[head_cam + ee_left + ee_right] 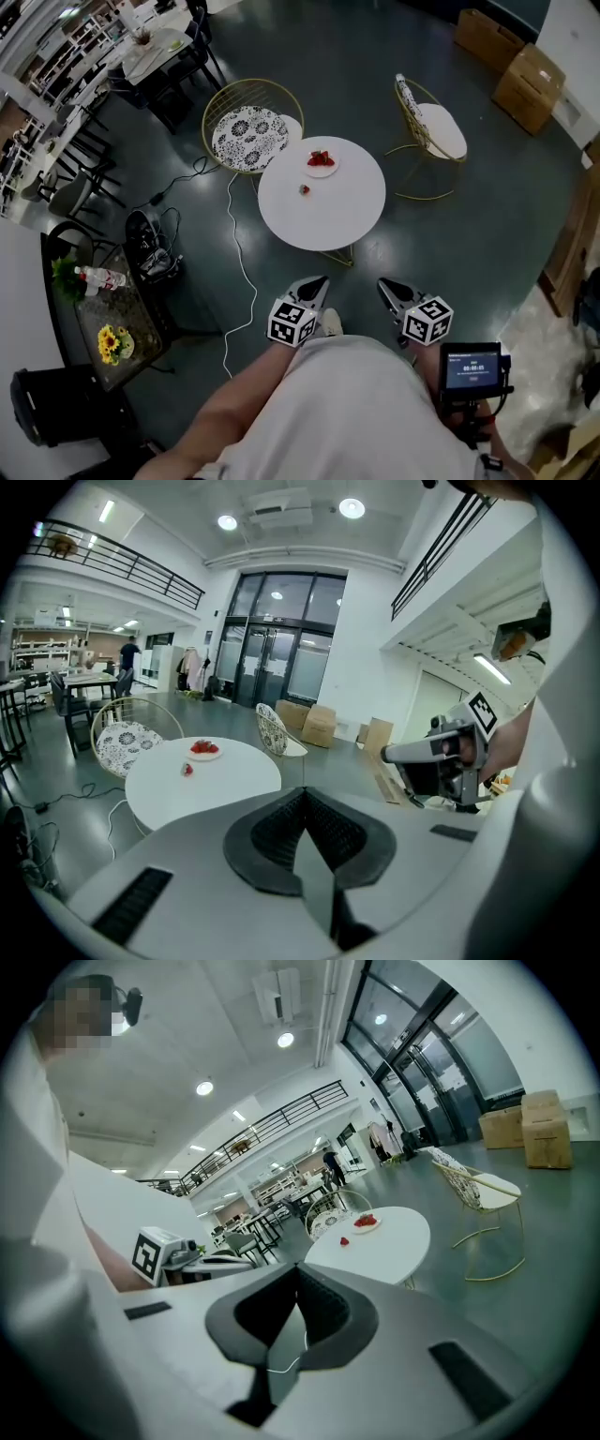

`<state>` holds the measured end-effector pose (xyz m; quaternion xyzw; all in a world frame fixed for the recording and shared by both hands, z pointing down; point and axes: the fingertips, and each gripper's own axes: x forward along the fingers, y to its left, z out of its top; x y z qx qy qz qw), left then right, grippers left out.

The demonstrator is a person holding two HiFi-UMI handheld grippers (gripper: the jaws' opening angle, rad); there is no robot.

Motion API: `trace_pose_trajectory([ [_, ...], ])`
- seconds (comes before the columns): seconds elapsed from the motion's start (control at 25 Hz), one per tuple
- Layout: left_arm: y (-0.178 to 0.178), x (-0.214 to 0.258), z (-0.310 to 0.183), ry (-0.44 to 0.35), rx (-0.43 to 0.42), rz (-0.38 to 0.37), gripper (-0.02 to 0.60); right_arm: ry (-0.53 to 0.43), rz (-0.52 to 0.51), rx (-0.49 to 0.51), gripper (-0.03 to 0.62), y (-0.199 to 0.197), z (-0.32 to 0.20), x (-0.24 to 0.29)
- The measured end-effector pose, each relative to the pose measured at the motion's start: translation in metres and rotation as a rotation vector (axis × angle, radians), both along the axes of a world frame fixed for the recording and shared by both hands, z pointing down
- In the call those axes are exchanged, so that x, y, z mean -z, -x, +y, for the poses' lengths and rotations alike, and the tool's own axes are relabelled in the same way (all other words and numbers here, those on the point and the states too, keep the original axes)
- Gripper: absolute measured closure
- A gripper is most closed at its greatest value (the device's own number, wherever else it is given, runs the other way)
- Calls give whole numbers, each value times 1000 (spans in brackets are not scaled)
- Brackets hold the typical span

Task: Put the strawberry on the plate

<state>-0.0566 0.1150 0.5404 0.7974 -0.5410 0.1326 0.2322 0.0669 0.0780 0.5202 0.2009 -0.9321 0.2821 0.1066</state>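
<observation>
A lone red strawberry [304, 189] lies on the round white table [337, 211], a little nearer than the small white plate [321, 169] that carries more strawberries. Both grippers hang low, well short of the table, side by side and pointing at it. My left gripper [317, 281] is shut and holds nothing. My right gripper [386, 285] is shut too, with nothing in it. The left gripper view shows the strawberry [187, 769] and plate [204, 752] far ahead, with the right gripper [441, 757] alongside. From the right gripper view the strawberry [344, 1240] and plate [366, 1223] are distant.
Two gold wire chairs [251, 127] [427, 131] stand behind the table. A white cable [239, 262] runs over the dark floor on the left. A side table with flowers [112, 342] is at the lower left, and cardboard boxes [511, 66] sit at the upper right.
</observation>
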Motion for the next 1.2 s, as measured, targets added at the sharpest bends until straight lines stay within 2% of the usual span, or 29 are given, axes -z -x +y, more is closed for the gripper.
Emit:
trace_pose_trajectory([
  [0.32,47,4,-25,-10,-7,22,574,-33,5,19,588,51,-30,11],
  [0.48,70,3,-25,-4,19,27,575,-38,14,24,586,69,-35,14],
  [0.84,88,11,-15,11,59,44,575,-15,34,64,586,86,-25,24],
  [1.04,101,-11,-70,34,92,27,574,17,28,127,586,109,-78,-6],
  [1.2,109,-19,-98,60,105,11,575,13,9,182,586,127,-113,-7],
])
